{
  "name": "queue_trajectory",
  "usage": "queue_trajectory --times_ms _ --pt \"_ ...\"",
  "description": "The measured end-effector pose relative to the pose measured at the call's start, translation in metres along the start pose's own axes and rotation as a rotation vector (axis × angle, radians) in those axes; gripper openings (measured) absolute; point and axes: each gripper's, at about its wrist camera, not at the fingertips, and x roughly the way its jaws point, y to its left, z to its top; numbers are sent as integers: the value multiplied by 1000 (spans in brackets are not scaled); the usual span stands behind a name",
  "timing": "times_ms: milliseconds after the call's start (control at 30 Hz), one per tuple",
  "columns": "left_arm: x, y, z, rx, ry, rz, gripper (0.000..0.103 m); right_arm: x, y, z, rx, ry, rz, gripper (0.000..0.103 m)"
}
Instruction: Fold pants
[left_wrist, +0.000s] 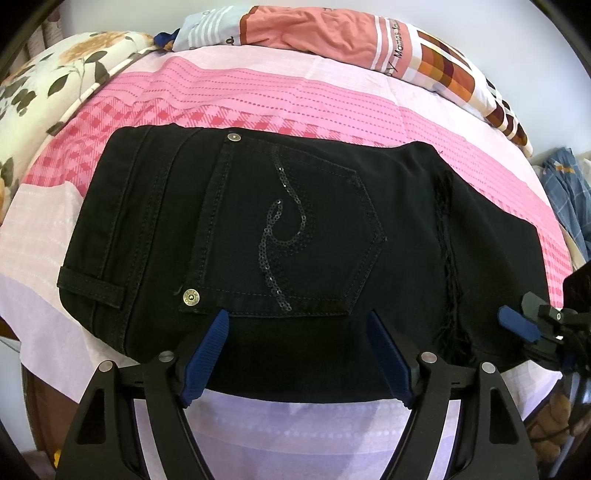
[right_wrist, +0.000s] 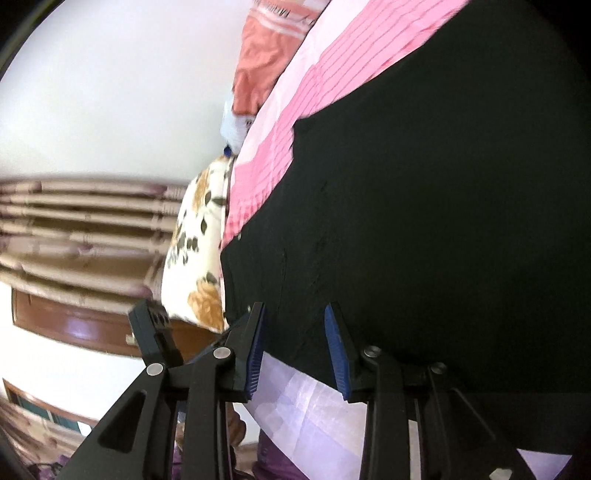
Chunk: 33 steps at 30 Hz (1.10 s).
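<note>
Two tongs agape, left tongs, right tongs, one black pants

The pants lie flat on the bedsheet. Behind the pants is my folded blanket, left-behind them a pillow. My left gripper is at their near edge, my right gripper at their right end.
</note>
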Motion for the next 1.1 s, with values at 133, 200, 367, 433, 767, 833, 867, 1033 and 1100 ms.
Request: queue_trajectory --times_ms 133,200,367,433,767,833,867,1033,1100 --pt "0 2 0 -5 3 -9 79 15 5 -6 -71 55 -72 31" --pt "1 4 1 -15 3 -18 79 19 7 -8 -108 63 -108 30" --pt "-2 9 4 -30 5 -5 79 25 11 -11 -169 79 -180 25" --pt "-4 11 6 -30 2 8 79 22 9 -9 -157 74 -151 26" --pt "-37 62 22 -53 -71 92 79 -16 10 14 -118 -63 -23 35" --pt "-40 81 25 -73 -71 109 79 -20 8 15 -101 -77 -14 35" --pt "-42 95 27 -83 -75 102 79 -21 6 15 -92 -80 -14 36" --pt "-45 138 35 -37 -96 40 79 -22 7 15 -80 -84 -25 39" --pt "-40 149 40 -18 -87 -2 79 -20 9 15 -79 -82 -32 41"
